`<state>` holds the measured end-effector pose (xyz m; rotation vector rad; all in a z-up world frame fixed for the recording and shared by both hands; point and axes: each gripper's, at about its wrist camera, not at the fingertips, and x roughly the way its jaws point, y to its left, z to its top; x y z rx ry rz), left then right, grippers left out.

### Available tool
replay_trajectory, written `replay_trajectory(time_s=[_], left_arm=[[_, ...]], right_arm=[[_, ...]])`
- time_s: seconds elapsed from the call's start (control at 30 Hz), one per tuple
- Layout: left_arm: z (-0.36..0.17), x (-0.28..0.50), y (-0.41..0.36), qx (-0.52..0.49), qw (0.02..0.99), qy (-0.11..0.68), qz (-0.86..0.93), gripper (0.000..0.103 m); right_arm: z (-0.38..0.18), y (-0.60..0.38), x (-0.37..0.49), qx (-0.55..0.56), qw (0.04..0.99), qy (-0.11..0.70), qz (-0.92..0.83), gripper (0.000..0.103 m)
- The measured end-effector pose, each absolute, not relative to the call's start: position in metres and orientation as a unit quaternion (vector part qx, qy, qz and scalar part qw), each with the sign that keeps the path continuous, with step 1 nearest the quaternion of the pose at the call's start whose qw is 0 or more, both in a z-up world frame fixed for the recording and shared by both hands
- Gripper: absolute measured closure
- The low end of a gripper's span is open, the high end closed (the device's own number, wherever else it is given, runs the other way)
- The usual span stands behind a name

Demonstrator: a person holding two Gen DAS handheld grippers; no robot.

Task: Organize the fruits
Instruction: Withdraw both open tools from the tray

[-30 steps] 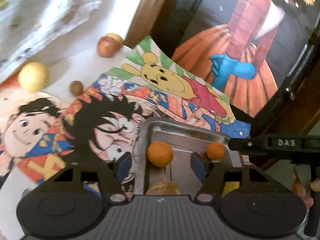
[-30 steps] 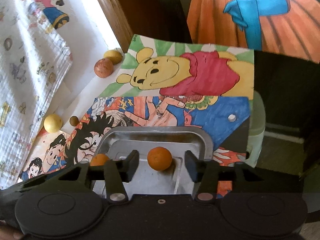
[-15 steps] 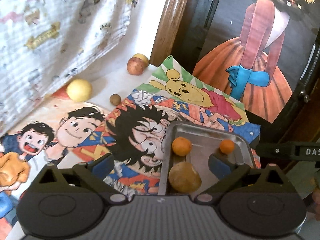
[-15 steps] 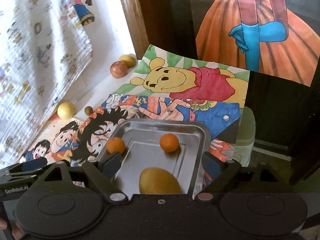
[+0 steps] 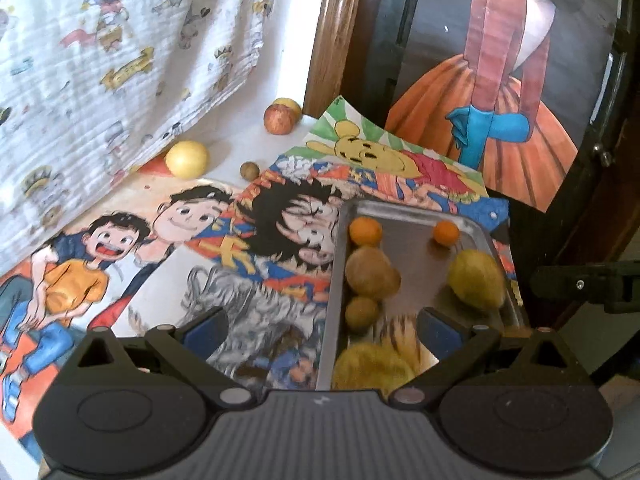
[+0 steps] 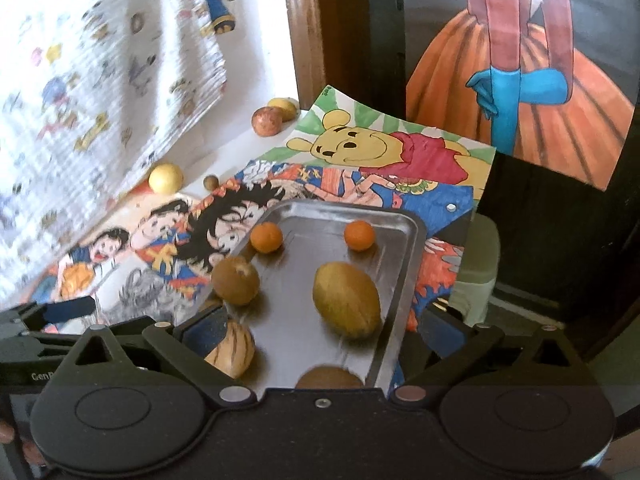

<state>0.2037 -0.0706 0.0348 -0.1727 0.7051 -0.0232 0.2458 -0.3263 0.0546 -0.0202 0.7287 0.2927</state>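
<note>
Fruit sits mostly in the metal tray [image 6: 404, 240], which lies on cartoon drawings [image 6: 400, 160] spread over the surface. In the tray, right wrist view: two small oranges at the far end, one left [image 6: 266, 237] and one right [image 6: 359, 235]; a big yellow-green oval fruit [image 6: 346, 300] mid-tray toward the right wall; a brown round fruit [image 6: 235, 280] at the left rim; a striped tan fruit [image 6: 234, 348] nearer, partly behind the left finger; another brown fruit [image 6: 329, 378] at the near edge, half hidden by the tool body.

Right tongs [image 6: 320, 332]: spread wide, empty. They hang over the near end of the tray, with the oval fruit just ahead, roughly between the finger lines but not touched.

Left tongs [image 5: 322, 330]: also spread wide, empty. They straddle the tray's left wall; a small brown fruit [image 5: 361, 311] and a blurred yellow fruit [image 5: 372, 364] lie between the fingers, contact not visible.

Loose fruit outside the tray, well away from both tongs: a pale yellow ball [image 5: 187, 159] and a small brown nut-like one [image 5: 249, 171] by the hanging printed cloth [image 5: 100, 60], plus a reddish apple [image 5: 279, 119] touching a yellow fruit [image 5: 289, 105] in the far corner near the wooden frame [image 5: 332, 32].

A painted figure in an orange skirt [image 6: 520, 92] stands behind.
</note>
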Motion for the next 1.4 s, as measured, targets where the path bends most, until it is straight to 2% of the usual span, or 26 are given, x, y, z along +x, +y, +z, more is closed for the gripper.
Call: replay_trajectory(time_s=[0.17, 0.73, 1.4], left_arm=[[0.032, 0.178, -0.062, -0.081, 0.934, 0.349, -0.004, 0.001], [0.033, 0.123, -0.029, -0.087, 0.931, 0.353, 0.043, 0.001], [0.026, 0.118, -0.002, -0.106, 0.922, 0.367, 0.069, 0.001]], right_arm=[[0.05, -0.312, 0.216, -0.044, 0.928, 0.343, 0.135, 0.001], [0.04, -0.276, 0.169, -0.061, 0.918, 0.365, 0.144, 0.001], [0.019, -0.25, 0.16, -0.06, 0.892, 0.419, 0.158, 0.001]])
